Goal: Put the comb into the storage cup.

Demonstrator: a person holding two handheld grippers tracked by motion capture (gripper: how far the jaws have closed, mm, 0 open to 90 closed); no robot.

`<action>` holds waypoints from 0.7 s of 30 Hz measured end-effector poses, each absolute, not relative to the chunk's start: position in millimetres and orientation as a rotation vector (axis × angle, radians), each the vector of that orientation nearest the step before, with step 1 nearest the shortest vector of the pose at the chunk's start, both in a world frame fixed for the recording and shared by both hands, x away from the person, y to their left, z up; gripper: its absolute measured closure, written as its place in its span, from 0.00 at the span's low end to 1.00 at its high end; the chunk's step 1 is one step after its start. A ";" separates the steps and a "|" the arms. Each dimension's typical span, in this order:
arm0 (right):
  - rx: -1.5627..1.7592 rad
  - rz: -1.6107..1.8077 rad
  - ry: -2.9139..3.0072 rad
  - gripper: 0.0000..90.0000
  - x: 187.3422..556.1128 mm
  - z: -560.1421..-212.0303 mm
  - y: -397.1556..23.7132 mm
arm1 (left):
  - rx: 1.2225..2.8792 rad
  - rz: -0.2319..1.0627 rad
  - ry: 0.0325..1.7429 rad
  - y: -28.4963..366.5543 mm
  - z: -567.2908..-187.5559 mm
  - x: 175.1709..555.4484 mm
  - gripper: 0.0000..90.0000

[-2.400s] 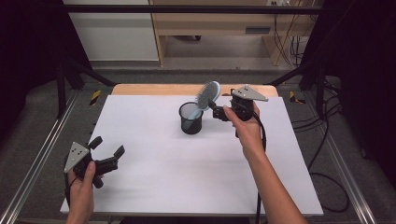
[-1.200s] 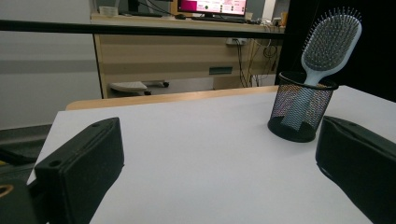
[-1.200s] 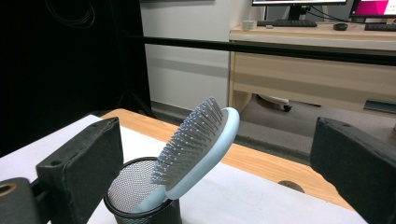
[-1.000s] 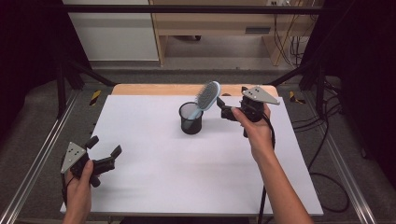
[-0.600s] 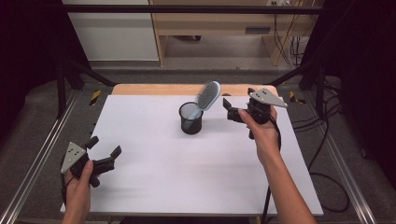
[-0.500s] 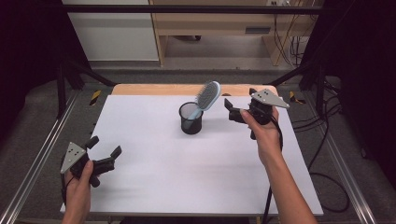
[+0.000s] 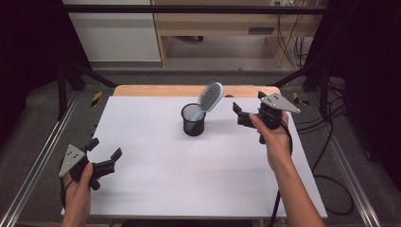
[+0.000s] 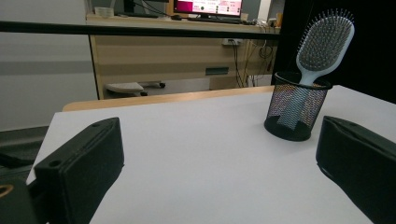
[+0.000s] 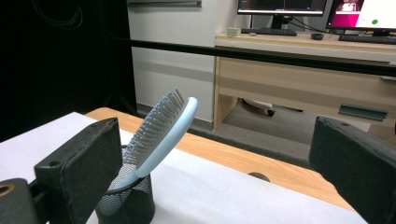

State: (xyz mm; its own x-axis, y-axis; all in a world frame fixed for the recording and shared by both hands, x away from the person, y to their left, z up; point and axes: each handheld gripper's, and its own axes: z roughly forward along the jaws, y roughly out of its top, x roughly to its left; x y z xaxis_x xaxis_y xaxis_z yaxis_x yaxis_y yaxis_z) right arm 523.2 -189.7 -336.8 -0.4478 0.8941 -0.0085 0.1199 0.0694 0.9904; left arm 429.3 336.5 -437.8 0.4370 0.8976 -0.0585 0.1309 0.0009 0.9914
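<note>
The pale blue hairbrush (image 7: 209, 98) stands handle-down in the black mesh cup (image 7: 193, 120) at the table's far middle, its bristled oval head leaning up and right toward my right gripper (image 7: 242, 115), which hovers just right of it, jaws apart and empty. My left gripper (image 7: 105, 156) rests open at the near left, well apart from both.

Even overhead light, bright on white table (image 7: 198, 175); surroundings at both sides fall to near black. Shadows soft and short: faint patch right of mesh cup (image 7: 193, 120) in high view. No harsh glare on table; monitors (image 9: 359, 11) in right gripper view slightly blown out. High view soft, low detail. Gripper views sharper at mid-distance, hairbrush (image 8: 322, 44) crisp; own jaws at bottom edge large, slightly blurred, stretched by wide lens.
</note>
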 end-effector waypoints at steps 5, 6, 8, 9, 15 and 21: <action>1.016 1.439 1.676 0.04 519.2 -338.0 -193.2 | 1.465 0.781 0.962 335.3 -437.1 427.1 0.01; 1.018 1.440 1.677 0.03 518.4 -338.4 -194.0 | 1.461 0.782 0.962 334.9 -436.8 426.0 0.01; 1.017 1.440 1.676 0.04 516.5 -338.8 -196.2 | 1.458 0.782 0.964 334.6 -436.5 423.7 0.01; 1.017 1.441 1.674 0.04 515.5 -339.0 -197.4 | 1.458 0.782 0.963 334.3 -436.7 422.6 0.01; 1.042 1.447 1.665 0.04 508.0 -343.1 -208.0 | 1.461 0.773 0.962 332.0 -437.0 416.0 0.01; 1.072 1.464 1.657 0.04 500.4 -348.1 -221.5 | 1.463 0.772 0.943 331.8 -436.4 407.1 0.01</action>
State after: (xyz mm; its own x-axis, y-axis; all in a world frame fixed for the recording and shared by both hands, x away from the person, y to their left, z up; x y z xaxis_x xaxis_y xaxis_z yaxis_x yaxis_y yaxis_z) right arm 500.4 -221.5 -348.1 -0.4372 0.8987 0.0350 0.1454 0.0323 0.9888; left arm 407.1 331.8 -436.4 0.4560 0.8883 -0.0545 0.1220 -0.0017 0.9925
